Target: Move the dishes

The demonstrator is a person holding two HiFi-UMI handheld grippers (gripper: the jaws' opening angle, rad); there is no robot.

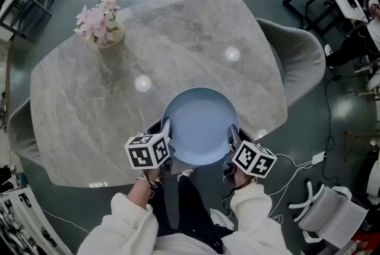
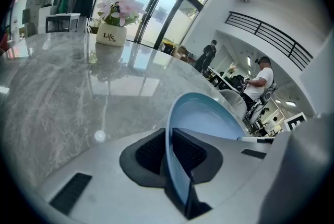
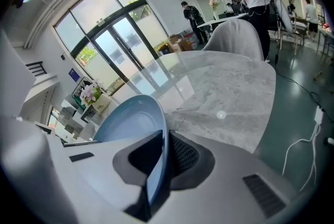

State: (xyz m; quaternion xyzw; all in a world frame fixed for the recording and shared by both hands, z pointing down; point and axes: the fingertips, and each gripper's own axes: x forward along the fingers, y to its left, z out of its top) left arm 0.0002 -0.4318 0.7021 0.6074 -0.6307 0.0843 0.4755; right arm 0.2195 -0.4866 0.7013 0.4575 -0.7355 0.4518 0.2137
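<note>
Two grips: left hand-held gripper [image 1: 165, 130] and right hand-held gripper [image 1: 233, 136] clamp opposite rims of blue plate [image 1: 200, 125] | plate over desk [image 1: 178, 40] near edge | step: carrying | next: level, matched travel.

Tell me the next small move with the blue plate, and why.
Probably ease both forward together, keeping level: the left tongs and right tongs each clamp opposite rims of the round light-blue plate, which hangs over the near edge of the grey marble table.
</note>
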